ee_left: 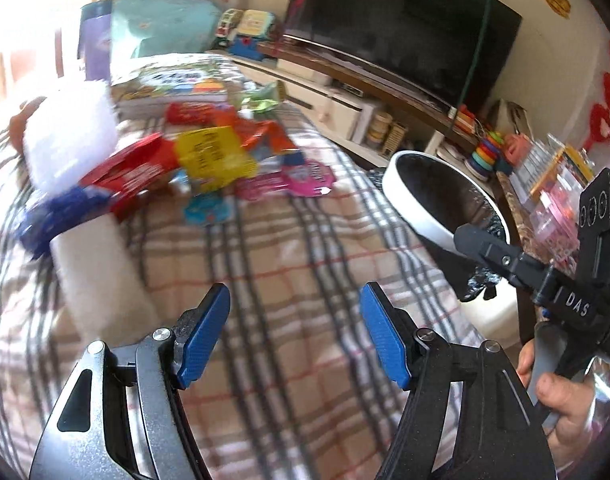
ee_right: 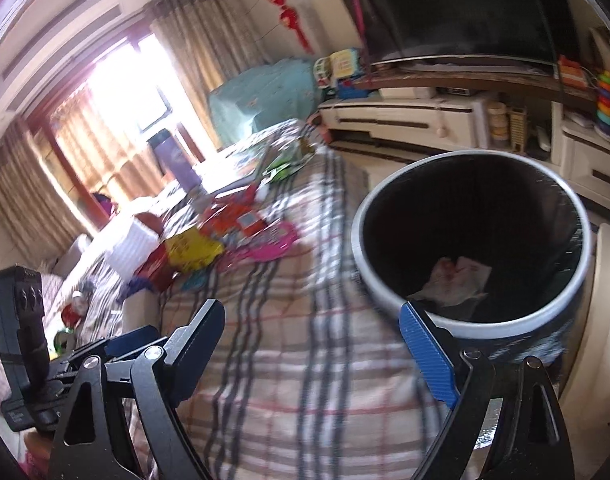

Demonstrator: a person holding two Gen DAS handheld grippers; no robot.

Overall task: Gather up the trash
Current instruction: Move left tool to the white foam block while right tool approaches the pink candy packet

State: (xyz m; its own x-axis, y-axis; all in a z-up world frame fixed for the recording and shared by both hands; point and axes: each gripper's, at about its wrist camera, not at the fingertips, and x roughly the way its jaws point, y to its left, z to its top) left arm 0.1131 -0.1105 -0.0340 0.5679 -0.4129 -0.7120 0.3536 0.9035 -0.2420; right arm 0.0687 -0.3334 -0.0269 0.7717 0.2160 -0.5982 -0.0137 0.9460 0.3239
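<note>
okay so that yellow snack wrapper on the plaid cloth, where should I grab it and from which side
Probably its near edge, coming in low from the bare plaid cloth. The yellow wrapper lies flat in the pile, a red packet against its left and others behind it, so only the near side looks open. Both tongs are open and empty.

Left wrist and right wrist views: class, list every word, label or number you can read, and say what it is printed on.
"DAS": white letters on the black body of the right gripper, seen in the left wrist view.
Yellow packet: dark print, too blurred to read.
Red packet, pink wrappers and book cover: print blurred, unreadable.
Right wrist view: nothing readable.
</note>
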